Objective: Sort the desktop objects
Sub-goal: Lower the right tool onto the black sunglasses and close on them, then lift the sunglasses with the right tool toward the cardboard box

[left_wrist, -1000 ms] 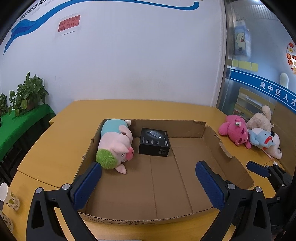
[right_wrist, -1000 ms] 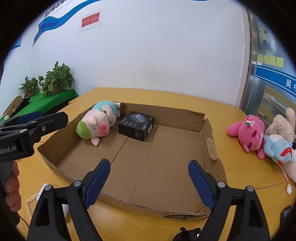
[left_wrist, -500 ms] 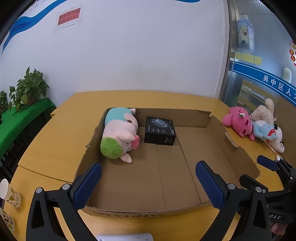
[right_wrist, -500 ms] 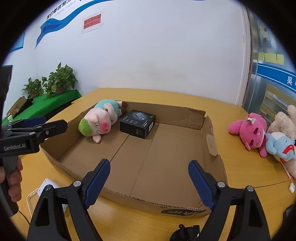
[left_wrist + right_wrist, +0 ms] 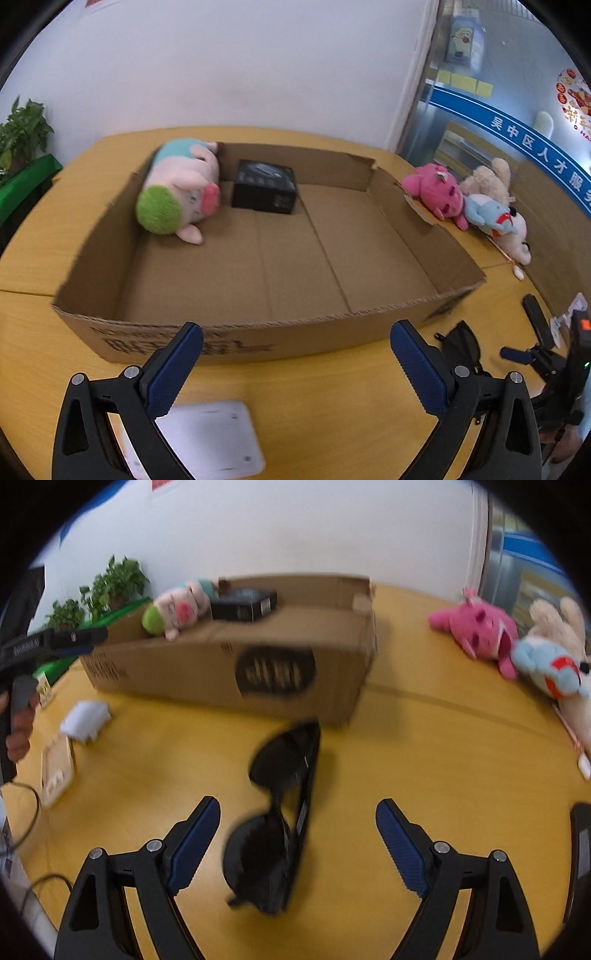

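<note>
Black sunglasses point(image 5: 280, 819) are lying folded on the yellow counter point(image 5: 424, 746), just in front of the near right corner of the cardboard box point(image 5: 229, 672). The right tool point(image 5: 297, 843) is hovering over them with its blue pads spread wide, one on each side of the frame and neither touching it. Bare counter is lying open to the right of the sunglasses, up to the plush toys at the far edge: a pink plush point(image 5: 476, 631), a blue one point(image 5: 550, 672) and a beige one point(image 5: 557, 622).

The left tool point(image 5: 297, 363) is also standing released and gripping nothing, short of the box's near wall point(image 5: 236, 343), with a white flat device point(image 5: 210, 439) lying on the counter beneath its left finger. A strip of bare counter is running between the pads and that wall.

The box is sitting open-topped and low-walled. A pig plush with green hair point(image 5: 177, 192) is lying in its far left corner, and a black carton point(image 5: 264, 186) is lying just beside it against the far wall. The remaining box floor is bare cardboard.
</note>
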`<state>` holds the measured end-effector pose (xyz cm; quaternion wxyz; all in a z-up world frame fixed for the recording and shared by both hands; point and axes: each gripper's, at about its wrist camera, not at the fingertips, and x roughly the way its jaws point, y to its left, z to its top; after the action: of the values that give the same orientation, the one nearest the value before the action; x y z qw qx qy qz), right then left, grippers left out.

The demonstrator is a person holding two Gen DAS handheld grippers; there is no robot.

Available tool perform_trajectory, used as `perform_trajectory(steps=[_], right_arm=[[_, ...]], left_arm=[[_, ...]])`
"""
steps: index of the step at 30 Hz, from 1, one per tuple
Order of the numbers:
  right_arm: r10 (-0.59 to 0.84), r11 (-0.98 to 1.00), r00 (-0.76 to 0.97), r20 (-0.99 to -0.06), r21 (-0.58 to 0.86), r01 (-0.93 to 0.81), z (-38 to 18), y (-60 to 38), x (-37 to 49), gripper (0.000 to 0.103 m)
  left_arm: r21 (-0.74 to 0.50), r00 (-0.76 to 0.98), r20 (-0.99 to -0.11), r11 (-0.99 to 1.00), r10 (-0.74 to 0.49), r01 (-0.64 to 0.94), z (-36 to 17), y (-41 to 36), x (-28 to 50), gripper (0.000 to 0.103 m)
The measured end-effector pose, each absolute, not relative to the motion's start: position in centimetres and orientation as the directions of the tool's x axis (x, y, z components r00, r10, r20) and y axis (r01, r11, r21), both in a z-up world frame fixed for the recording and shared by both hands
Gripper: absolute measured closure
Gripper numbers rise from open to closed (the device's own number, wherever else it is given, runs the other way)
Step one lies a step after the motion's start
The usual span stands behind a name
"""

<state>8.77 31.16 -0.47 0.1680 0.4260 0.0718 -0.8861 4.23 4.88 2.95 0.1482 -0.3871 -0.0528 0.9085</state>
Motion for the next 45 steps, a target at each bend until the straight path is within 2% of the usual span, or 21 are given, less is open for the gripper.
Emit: perform_trajectory(steps=[3, 6, 10, 13, 14, 18, 24, 26, 27, 31, 38, 42, 45], right_arm=[[-0.252, -0.922, -0.540, -0.803, 0.029, 0.387, -2.0, 30.7, 9.5, 0.016], [-0.226, -0.908, -0.540, -0.811, -0.025, 0.418, -3.0, 28.9, 10.0, 0.017], [-0.242, -0.903, -0.541, -0.805, -0.017, 0.429, -3.3, 27.5, 10.4, 0.022], [-0.254, -0.898, -0.546, -0.799, -0.014, 0.439, -3.1, 26.9, 10.6, 0.037], [-0.257, -0.900, -0.548, -0.796, -0.010, 0.436, -3.1, 26.7, 10.5, 0.045], [-0.270, -0.898, -0.551, -0.790, 0.000, 0.440, -3.1, 25.7, 10.4, 0.045], [-0.336, -0.871, -0.534, -0.776, 0.039, 0.490, -3.0, 23.9, 10.8, 0.046], [-0.355, -0.860, -0.524, -0.774, 0.050, 0.507, -2.9, 23.3, 11.0, 0.046], [-0.365, -0.855, -0.519, -0.773, 0.059, 0.515, -2.9, 23.1, 11.1, 0.046], [-0.394, -0.829, -0.499, -0.772, 0.064, 0.555, -2.9, 21.8, 11.5, 0.046], [-0.419, -0.804, -0.491, -0.764, 0.060, 0.592, -2.3, 20.3, 11.8, 0.055], [-0.423, -0.814, -0.515, -0.746, 0.063, 0.578, -1.3, 20.3, 11.8, 0.073], [-0.426, -0.824, -0.541, -0.725, 0.063, 0.564, 0.1, 20.5, 11.3, 0.077]], left_arm=[[-0.247, -0.623, -0.694, -0.933, 0.360, -0.263, 2.5, 6.1, 4.1, 0.000], [-0.294, -0.584, -0.698, -0.910, 0.414, -0.293, 2.0, 7.3, 4.0, 0.000], [-0.346, -0.518, -0.714, -0.881, 0.471, -0.323, 1.1, 9.2, 4.0, 0.001], [-0.383, -0.475, -0.715, -0.855, 0.514, -0.349, 0.4, 10.8, 4.2, 0.001], [-0.396, -0.459, -0.715, -0.847, 0.527, -0.355, 0.2, 11.3, 4.3, 0.001], [-0.460, -0.384, -0.715, -0.807, 0.584, -0.370, -1.3, 13.1, 4.2, 0.003], [-0.519, -0.283, -0.725, -0.768, 0.628, -0.375, -3.4, 14.6, 4.5, 0.023], [-0.514, -0.258, -0.743, -0.773, 0.618, -0.371, -4.1, 15.0, 4.8, 0.033], [-0.524, -0.253, -0.737, -0.766, 0.627, -0.373, -4.2, 15.0, 4.9, 0.043], [-0.561, -0.209, -0.731, -0.747, 0.649, -0.358, -5.0, 15.1, 5.1, 0.072], [-0.552, -0.263, -0.720, -0.760, 0.642, -0.342, -3.5, 13.9, 5.6, 0.082], [-0.526, -0.306, -0.714, -0.772, 0.629, -0.358, -1.5, 13.1, 5.9, 0.085], [-0.511, -0.340, -0.701, -0.774, 0.627, -0.373, 0.2, 12.7, 5.8, 0.085]])
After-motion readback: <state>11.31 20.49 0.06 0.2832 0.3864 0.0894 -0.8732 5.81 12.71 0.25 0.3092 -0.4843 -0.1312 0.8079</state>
